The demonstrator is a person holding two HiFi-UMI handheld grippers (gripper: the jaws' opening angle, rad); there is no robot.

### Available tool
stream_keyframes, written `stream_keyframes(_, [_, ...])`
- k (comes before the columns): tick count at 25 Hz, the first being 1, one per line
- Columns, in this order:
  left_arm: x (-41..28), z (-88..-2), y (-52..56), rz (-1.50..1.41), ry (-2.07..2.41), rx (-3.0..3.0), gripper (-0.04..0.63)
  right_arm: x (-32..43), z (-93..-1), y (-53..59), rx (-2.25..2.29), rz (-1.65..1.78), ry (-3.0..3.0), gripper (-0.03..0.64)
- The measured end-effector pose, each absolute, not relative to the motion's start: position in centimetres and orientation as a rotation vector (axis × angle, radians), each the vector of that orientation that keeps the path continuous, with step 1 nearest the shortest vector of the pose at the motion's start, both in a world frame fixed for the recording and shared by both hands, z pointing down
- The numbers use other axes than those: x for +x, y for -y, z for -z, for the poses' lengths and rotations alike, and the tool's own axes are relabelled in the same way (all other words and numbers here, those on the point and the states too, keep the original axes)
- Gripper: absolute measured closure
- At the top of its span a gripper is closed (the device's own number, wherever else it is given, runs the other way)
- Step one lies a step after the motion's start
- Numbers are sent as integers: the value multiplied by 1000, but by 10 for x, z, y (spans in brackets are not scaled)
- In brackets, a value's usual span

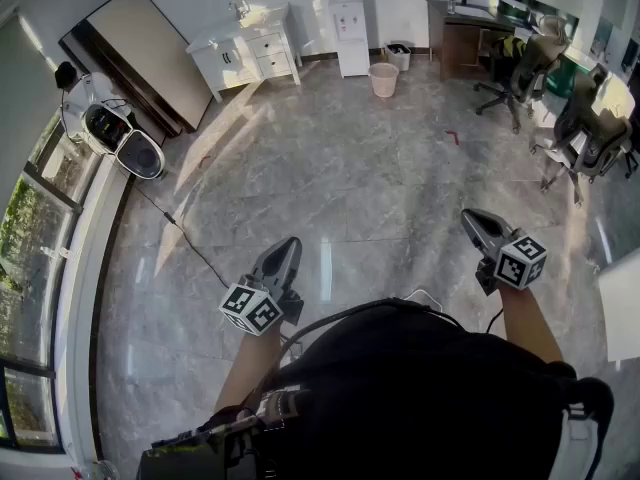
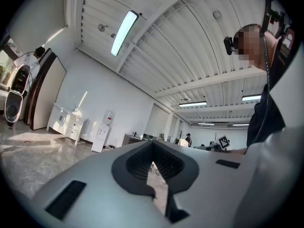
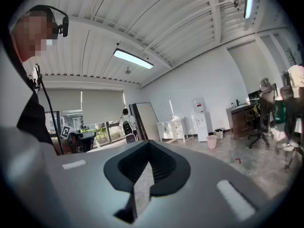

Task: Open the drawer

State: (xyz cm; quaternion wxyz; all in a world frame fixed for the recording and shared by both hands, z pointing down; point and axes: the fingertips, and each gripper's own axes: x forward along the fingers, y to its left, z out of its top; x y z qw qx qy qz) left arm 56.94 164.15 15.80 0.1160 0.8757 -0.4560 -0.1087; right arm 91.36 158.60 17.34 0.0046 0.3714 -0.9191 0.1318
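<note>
Well ahead, white drawer cabinet (image 1: 247, 56) far across the glossy floor (image 1: 330, 168), fronts pushed in, water dispenser (image 1: 349, 33) and pink bin (image 1: 383, 78) beside it, my left gripper (image 1: 288, 246) and right gripper (image 1: 472, 218) jaws closed, empty.

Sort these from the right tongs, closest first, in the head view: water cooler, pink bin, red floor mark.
From the right tongs:
1. Red mark, just ahead.
2. Bin, farther ahead, to the left.
3. Cooler, farthest back, behind the bin.
</note>
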Motion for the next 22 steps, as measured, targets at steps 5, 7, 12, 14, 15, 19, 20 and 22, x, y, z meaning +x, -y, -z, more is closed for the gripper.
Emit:
stream_keyframes(5, [568,-158,-1639,320,1323,2572,597,914,-175,-1587,1174,-406,2876,623])
stream_keyframes(7, [572,-155,-1638,318,1320,2576,597,918,-173,-1587,1174,-405,2877,623])
stream_keyframes(12, [579,-153,-1639,314,1313,2583,597,925,-174,-1588,1185,-411,2879,623])
stream_keyframes(14, [579,-154,-1638,314,1314,2584,597,926,-176,-1588,1187,-417,2877,623])
stream_keyframes(15, [579,-154,-1638,312,1315,2584,597,926,-177,-1588,1187,-419,2874,623])
stream_keyframes(19, [592,-156,-1637,301,1318,2580,597,939,-181,-1586,1190,-438,2865,623])
stream_keyframes(20, [596,-156,-1637,301,1319,2579,597,943,-182,-1586,1191,-448,2868,623])
stream_keyframes(22, [601,-155,-1637,300,1321,2579,597,948,-182,-1585,1190,-468,2880,621])
